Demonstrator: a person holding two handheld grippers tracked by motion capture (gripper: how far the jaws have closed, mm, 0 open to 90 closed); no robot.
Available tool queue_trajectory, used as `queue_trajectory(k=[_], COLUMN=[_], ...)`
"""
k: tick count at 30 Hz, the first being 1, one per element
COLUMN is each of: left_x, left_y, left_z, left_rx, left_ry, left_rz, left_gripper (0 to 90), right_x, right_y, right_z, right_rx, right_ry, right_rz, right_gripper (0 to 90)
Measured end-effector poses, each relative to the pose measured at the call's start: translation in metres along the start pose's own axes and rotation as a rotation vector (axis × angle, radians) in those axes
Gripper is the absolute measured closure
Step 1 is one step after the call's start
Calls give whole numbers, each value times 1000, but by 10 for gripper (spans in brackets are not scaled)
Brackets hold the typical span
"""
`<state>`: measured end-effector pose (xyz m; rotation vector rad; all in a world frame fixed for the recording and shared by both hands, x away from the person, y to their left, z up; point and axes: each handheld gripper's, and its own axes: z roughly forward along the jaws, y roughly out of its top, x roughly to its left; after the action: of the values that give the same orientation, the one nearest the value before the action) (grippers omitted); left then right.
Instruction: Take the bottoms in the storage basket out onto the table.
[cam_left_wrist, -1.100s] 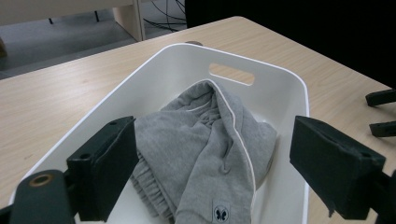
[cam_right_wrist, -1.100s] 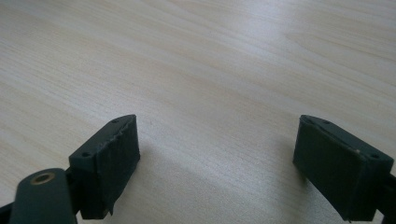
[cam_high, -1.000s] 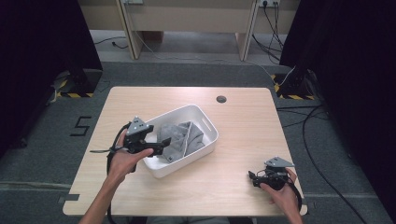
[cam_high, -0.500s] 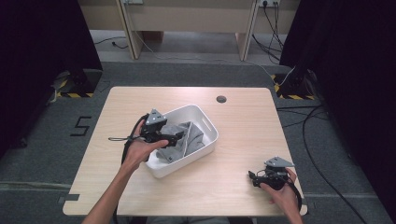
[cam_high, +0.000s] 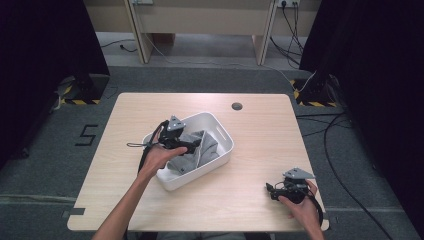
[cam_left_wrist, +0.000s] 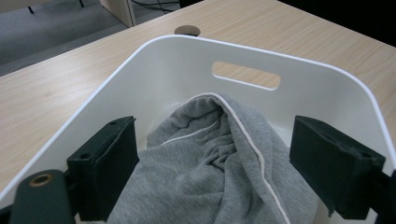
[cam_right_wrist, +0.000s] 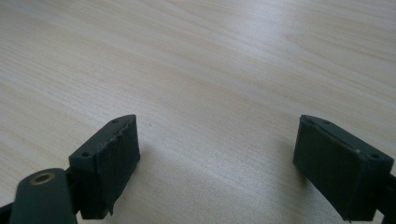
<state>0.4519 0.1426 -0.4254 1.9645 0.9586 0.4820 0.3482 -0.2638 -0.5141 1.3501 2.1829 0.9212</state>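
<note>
A white plastic basket (cam_high: 222, 131) stands in the middle of the wooden table, with a crumpled grey garment (cam_high: 197, 149) inside. My left gripper (cam_high: 192, 145) hovers over the basket's near-left part, open. In the left gripper view the grey garment (cam_left_wrist: 219, 168) with its white piping lies between and below the spread jaws, untouched, and the basket's far wall (cam_left_wrist: 196, 65) shows a handle slot. My right gripper (cam_high: 271, 190) rests low at the table's front right, open, with bare table (cam_right_wrist: 210, 70) between its jaws.
A round cable hole (cam_high: 237, 106) sits near the table's far edge. Dark curtains flank both sides, and cables run over the floor at the right. The table (cam_high: 260, 145) has open wood around the basket.
My left gripper has moved right from the basket's left edge to above the garment inside it. The right gripper has stayed put.
</note>
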Motion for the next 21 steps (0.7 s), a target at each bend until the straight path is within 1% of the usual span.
queue_trajectory(k=[6, 8, 12, 14, 17, 21], left_x=[-2, -3, -6, -7, -6, -4], left_y=[-4, -6, -9, -12, -17, -24], left_z=[13, 18, 25, 28, 34, 41], left_rx=[44, 53, 82, 94, 108, 133], left_ry=[-17, -29, -48, -45, -46, -35], left_rz=[4, 1, 12, 21, 11, 18], left_gripper=[144, 143, 143, 143, 143, 143], right_x=[0, 0, 0, 0, 0, 0], right_y=[0, 0, 0, 0, 0, 0], right_z=[0, 0, 0, 0, 0, 0], right_rx=[1, 1, 1, 1, 1, 1], right_ry=[0, 0, 0, 0, 0, 1], right_rz=[1, 1, 2, 0, 2, 2], right_gripper=[148, 148, 148, 148, 148, 148])
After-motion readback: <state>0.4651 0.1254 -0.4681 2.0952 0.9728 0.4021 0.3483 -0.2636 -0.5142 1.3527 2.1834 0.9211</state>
